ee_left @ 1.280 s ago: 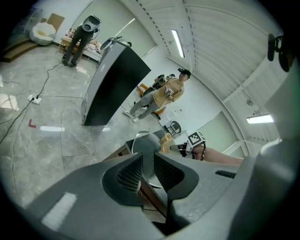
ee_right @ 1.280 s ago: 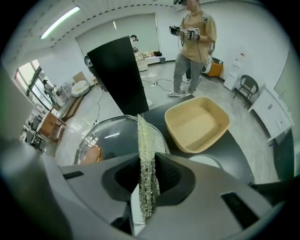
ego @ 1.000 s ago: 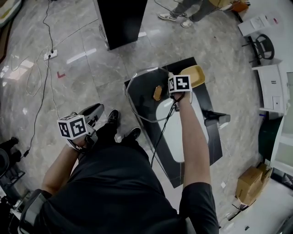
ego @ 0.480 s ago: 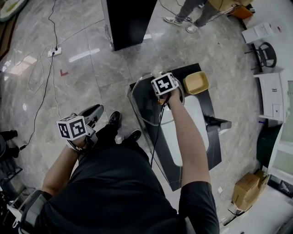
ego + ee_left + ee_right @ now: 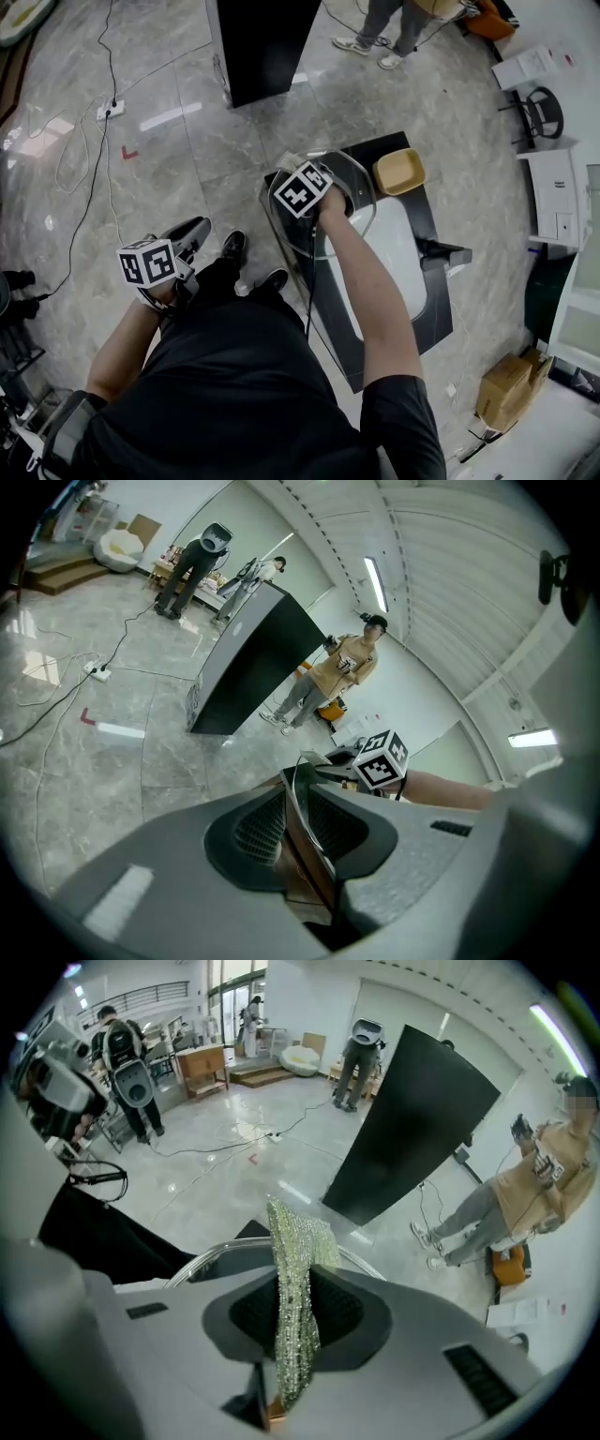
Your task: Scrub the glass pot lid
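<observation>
A glass lid sits at the 11 o'clock end of a black table. A yellow bowl is just beside the lid at its 3 o'clock, and a white basin is at its 5 o'clock. The right gripper is clenched on a glittery green scourer and held over the lid. Whether the scourer touches the glass is unclear. The left gripper has its jaws pressed together. It hangs well apart from the lid, at the lid's 8 o'clock, by the person's left side.
</observation>
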Available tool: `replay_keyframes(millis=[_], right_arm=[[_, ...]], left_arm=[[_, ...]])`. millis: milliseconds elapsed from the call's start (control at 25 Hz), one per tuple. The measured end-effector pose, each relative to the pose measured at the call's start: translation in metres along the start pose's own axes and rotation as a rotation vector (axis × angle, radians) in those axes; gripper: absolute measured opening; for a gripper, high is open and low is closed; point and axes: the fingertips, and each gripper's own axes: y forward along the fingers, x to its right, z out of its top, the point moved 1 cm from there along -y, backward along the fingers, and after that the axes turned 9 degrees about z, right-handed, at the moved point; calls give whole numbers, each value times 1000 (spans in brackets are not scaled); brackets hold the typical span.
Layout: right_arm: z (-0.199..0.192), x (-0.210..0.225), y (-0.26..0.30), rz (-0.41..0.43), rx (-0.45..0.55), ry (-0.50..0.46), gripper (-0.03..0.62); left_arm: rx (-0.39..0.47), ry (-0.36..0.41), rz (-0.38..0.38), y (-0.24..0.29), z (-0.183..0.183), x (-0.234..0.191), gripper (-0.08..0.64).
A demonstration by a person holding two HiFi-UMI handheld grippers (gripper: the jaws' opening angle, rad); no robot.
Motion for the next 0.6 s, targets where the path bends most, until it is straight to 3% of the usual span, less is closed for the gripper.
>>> replay_keyframes(millis=[320,600], right_arm=[[-10,-66,1,14,-39,-282,66],[-33,-105,-4,6,-64,-427,66]], left_arm=[[-26,55,-40,12,0,24,74],[-60,101,-69,26,-4,46,74]])
